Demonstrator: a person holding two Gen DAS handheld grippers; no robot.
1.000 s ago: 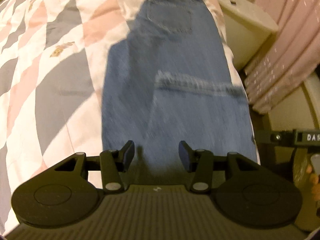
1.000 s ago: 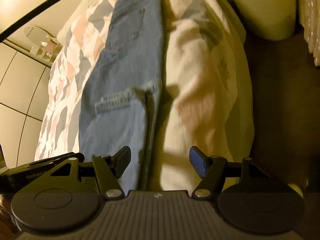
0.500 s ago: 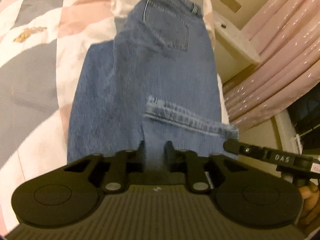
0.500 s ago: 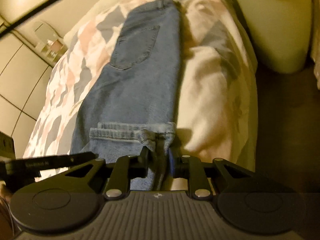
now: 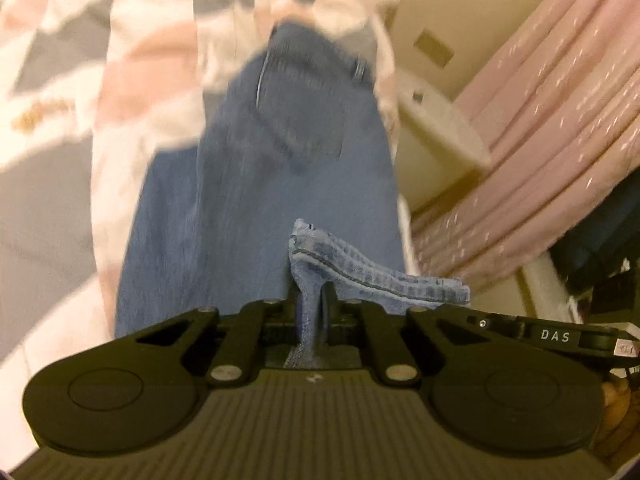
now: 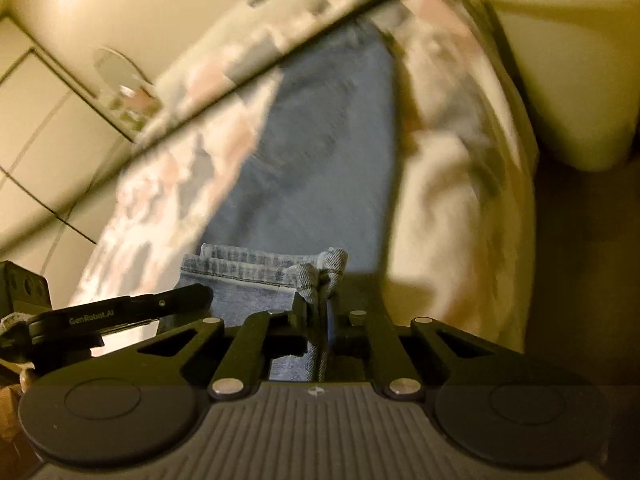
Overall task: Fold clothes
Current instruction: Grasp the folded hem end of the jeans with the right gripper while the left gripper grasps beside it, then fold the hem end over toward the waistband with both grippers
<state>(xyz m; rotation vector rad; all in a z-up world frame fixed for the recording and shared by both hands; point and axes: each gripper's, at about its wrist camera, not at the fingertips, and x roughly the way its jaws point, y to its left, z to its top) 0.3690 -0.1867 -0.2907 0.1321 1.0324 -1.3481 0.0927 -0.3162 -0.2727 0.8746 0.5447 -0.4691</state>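
Observation:
Blue jeans lie lengthwise on a bed, waistband at the far end, back pocket up. My left gripper is shut on the left corner of the leg hem, which is raised off the bed. In the right wrist view the same jeans stretch away, and my right gripper is shut on the hem's right corner. The hem band spans between the two grippers. Each gripper's black side shows in the other's view.
The bedspread has pink, grey and white patches. A cream bedside cabinet stands right of the bed, with pink curtains beyond. A cupboard wall and a round mirror lie left. Dark floor runs along the bed's right side.
Both grippers went from open to shut on the jeans' hem, then lifted it off the bed and moved forward toward the waistband. Views are blurred with motion.

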